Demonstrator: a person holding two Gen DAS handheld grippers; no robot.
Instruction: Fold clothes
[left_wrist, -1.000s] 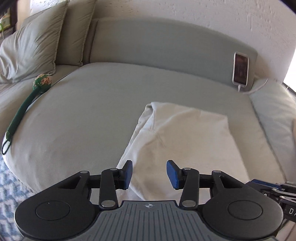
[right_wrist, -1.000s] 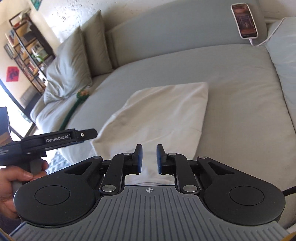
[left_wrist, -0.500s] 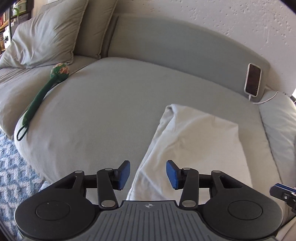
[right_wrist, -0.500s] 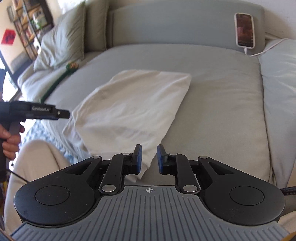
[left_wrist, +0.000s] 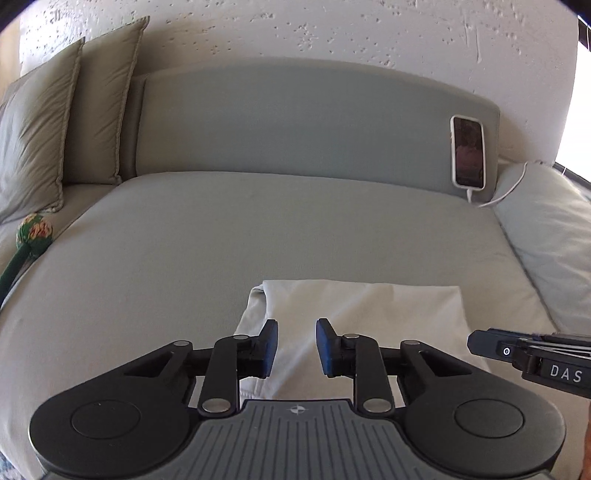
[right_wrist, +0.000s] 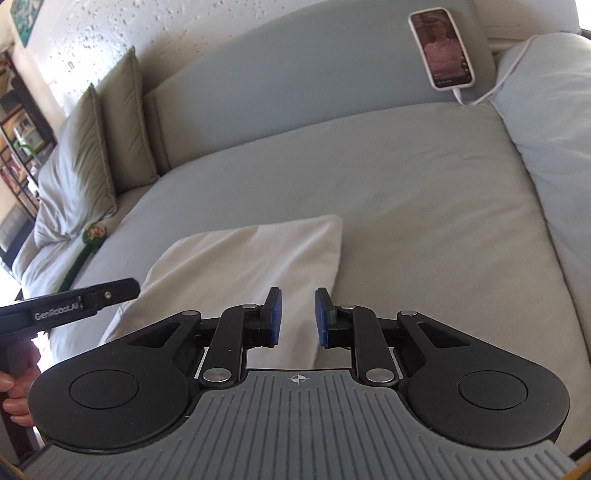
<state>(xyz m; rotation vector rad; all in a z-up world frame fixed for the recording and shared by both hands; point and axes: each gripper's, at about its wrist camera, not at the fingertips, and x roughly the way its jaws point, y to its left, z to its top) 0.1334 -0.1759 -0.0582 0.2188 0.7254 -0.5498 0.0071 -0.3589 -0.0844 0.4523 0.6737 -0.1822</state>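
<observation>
A white folded garment (left_wrist: 362, 310) lies on the grey sofa seat (left_wrist: 258, 229), near its front edge. My left gripper (left_wrist: 297, 347) hovers over the garment's near left part. Its jaws are closing, the cloth shows behind the gap, and the blue pads (left_wrist: 271, 347) press on nothing. In the right wrist view the garment (right_wrist: 251, 262) runs up and to the left. My right gripper (right_wrist: 298, 317) hangs over its near right edge with jaws narrowly apart and closing slightly, gripping nothing. Each gripper's nose shows in the other's view, the right (left_wrist: 480, 341) and the left (right_wrist: 118, 291).
A phone (left_wrist: 468, 151) on a white cable leans against the sofa back at the right. Cushions (left_wrist: 33, 140) stand at the back left, and a pale cushion (left_wrist: 546, 236) lies at the right. A green stuffed toy (left_wrist: 33, 232) rests at the seat's left edge. A hand (right_wrist: 14, 387) holds the left gripper.
Both grippers have swung back to face the garment squarely and come lower over its near edge. The left jaws have narrowed; the right jaws look about the same.
</observation>
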